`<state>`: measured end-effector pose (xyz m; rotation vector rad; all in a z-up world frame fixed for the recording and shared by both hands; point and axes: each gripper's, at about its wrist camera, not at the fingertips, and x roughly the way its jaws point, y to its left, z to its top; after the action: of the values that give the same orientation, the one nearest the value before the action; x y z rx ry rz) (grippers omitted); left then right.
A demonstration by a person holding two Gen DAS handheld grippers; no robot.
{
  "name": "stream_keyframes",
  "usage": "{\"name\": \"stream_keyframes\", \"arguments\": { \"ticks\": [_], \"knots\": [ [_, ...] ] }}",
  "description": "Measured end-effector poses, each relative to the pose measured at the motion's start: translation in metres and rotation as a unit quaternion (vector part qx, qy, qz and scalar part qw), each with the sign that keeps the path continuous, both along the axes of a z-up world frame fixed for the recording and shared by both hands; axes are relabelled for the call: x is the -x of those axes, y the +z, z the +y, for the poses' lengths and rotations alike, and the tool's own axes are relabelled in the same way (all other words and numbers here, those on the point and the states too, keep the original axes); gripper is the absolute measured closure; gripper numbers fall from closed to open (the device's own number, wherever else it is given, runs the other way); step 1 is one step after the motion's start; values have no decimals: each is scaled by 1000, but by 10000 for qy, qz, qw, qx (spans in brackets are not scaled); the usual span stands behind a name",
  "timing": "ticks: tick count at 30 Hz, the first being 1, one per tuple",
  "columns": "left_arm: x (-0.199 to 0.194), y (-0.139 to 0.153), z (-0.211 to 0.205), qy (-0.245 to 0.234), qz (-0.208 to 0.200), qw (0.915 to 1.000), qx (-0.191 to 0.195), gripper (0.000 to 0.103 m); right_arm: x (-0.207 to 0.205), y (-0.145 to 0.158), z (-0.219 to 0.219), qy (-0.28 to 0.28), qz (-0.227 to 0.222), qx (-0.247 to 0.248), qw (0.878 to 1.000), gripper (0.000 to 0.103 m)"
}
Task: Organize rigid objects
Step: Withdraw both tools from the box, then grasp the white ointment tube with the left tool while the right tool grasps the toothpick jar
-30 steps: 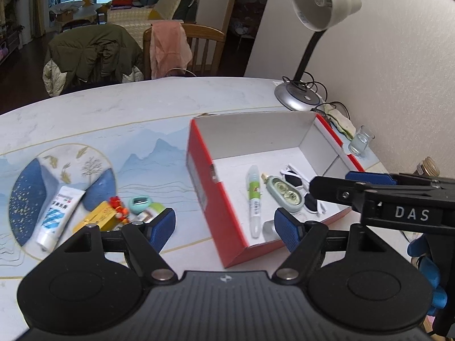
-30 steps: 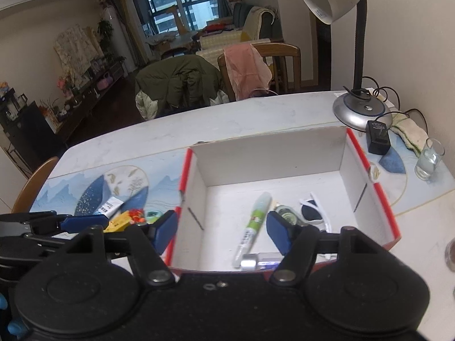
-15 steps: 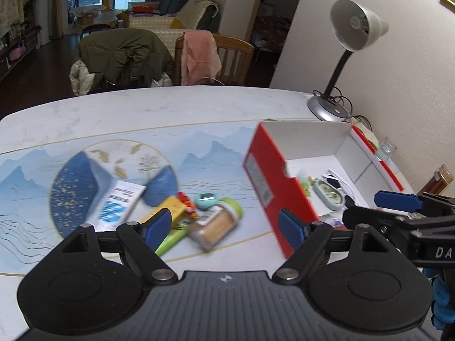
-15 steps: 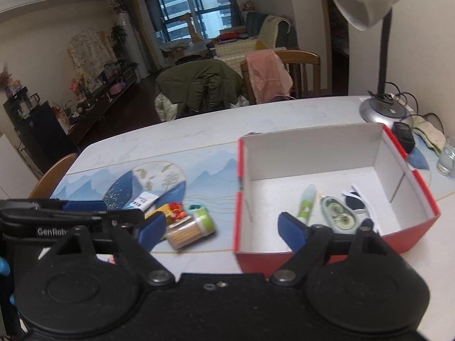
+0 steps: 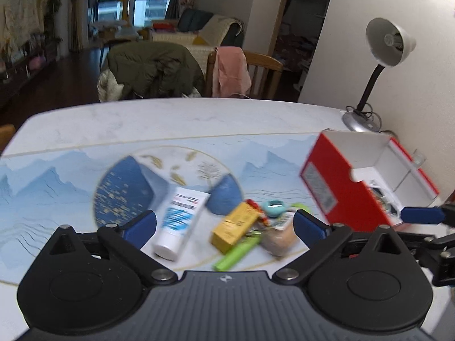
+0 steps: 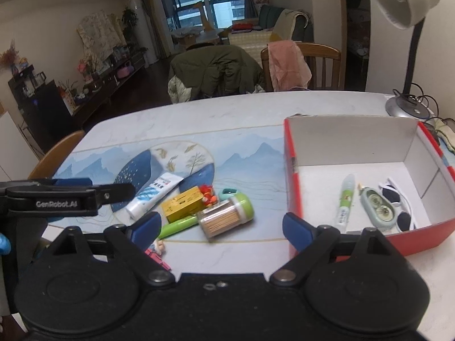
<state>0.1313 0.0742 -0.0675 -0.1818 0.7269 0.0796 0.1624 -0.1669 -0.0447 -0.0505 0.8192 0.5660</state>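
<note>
A red box (image 6: 293, 176) with a white inside stands at the right and holds a glue pen (image 6: 345, 203), a correction tape (image 6: 375, 206) and sunglasses (image 6: 398, 201). Left of it a loose pile lies on the mat: a white tube (image 5: 182, 218), a yellow carton (image 5: 234, 226), a green marker (image 5: 236, 255), a toothpick jar (image 6: 226, 217) and a teal piece (image 6: 229, 192). My left gripper (image 5: 224, 224) hovers over the pile, jaws opening, nothing pressed between them. My right gripper (image 6: 222, 226) hangs beside it nearer the box, jaws also opening and empty.
A desk lamp (image 6: 406, 105) stands at the table's far right corner by the wall. Chairs draped with a green coat (image 6: 216, 71) and a pink cloth line the far edge. A pink clip (image 6: 157, 258) lies near the front, under my right gripper.
Both grippers have swung left, away from the red box and over the pile on the mat. Both pairs of jaws have spread wider.
</note>
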Motion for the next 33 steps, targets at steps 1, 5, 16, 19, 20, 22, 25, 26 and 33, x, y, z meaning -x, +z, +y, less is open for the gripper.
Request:
{"name": "stream_keyframes", "arguments": {
  "ticks": [1, 5, 16, 19, 20, 22, 25, 26, 33],
  "knots": [
    [-1, -4, 3, 9, 19, 10000, -62, 0, 0, -2, 4, 19, 13, 39, 10000, 11],
    [-7, -20, 24, 140, 201, 9997, 56, 0, 0, -13, 24, 216, 3, 250, 9995, 11],
    [-30, -62, 62, 694, 490, 9957, 375, 0, -29, -44, 62, 142, 347, 550, 9978, 15],
    [-38, -71, 63, 624, 542, 9961, 301, 0, -44, -50, 68, -138, 569, 551, 9968, 17],
    [-41, -72, 62, 563, 543, 9965, 286, 0, -48, -53, 70, -241, 667, 540, 9960, 18],
    [-45, -76, 62, 498, 563, 9969, 249, 0, -57, -59, 72, -466, 850, 544, 9938, 19],
    [-53, -83, 64, 438, 623, 9966, 307, 0, -67, -67, 73, -847, 1134, 474, 9888, 19],
    [-56, -85, 65, 438, 652, 9964, 309, 0, -69, -69, 73, -975, 1227, 431, 9867, 20],
    [-68, -97, 64, 339, 742, 9965, 200, 0, -85, -83, 70, -1632, 1596, 203, 9734, 35]
  ]
}}
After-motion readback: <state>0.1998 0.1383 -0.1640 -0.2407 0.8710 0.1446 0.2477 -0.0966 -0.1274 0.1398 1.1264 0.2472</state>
